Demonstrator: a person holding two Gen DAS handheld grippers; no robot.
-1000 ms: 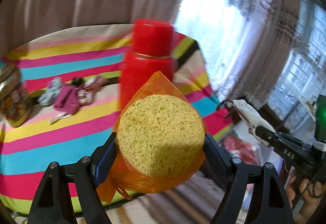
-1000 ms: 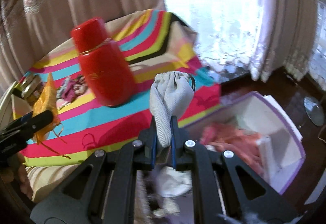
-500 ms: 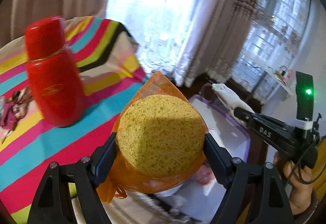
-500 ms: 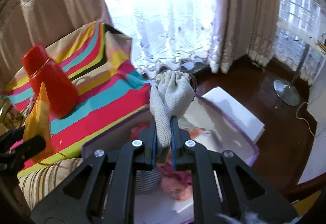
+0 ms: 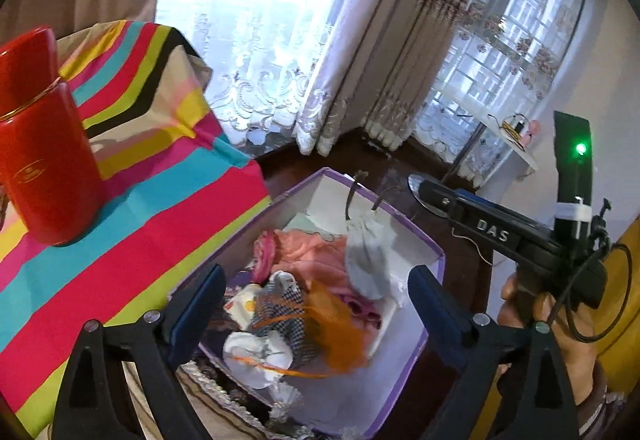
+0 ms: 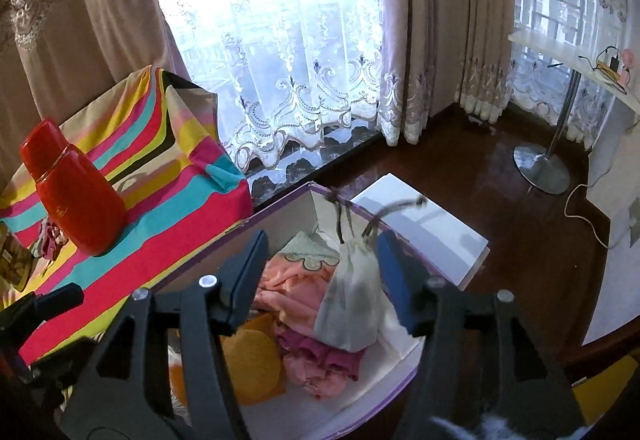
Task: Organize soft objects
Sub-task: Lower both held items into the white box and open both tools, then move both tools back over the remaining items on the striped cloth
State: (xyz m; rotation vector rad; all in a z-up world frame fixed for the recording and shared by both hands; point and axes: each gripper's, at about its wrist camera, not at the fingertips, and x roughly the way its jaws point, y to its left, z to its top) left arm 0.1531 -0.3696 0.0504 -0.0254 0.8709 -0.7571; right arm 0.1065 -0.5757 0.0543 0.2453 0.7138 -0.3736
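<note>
Over the purple-rimmed box (image 6: 280, 206) of crumpled cloths, both claws opening, empty: left claw (image 5: 316, 294), right claw (image 6: 320, 272).

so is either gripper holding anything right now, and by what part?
Nothing held. Both sets of jaws are opening: the grey pouch and the orange-netted sponge, both blurred, are dropping free into the purple box.

Pouch (image 6: 352, 304), sponge (image 6: 252, 364) (blurred) over box (image 6: 280, 208)
</note>
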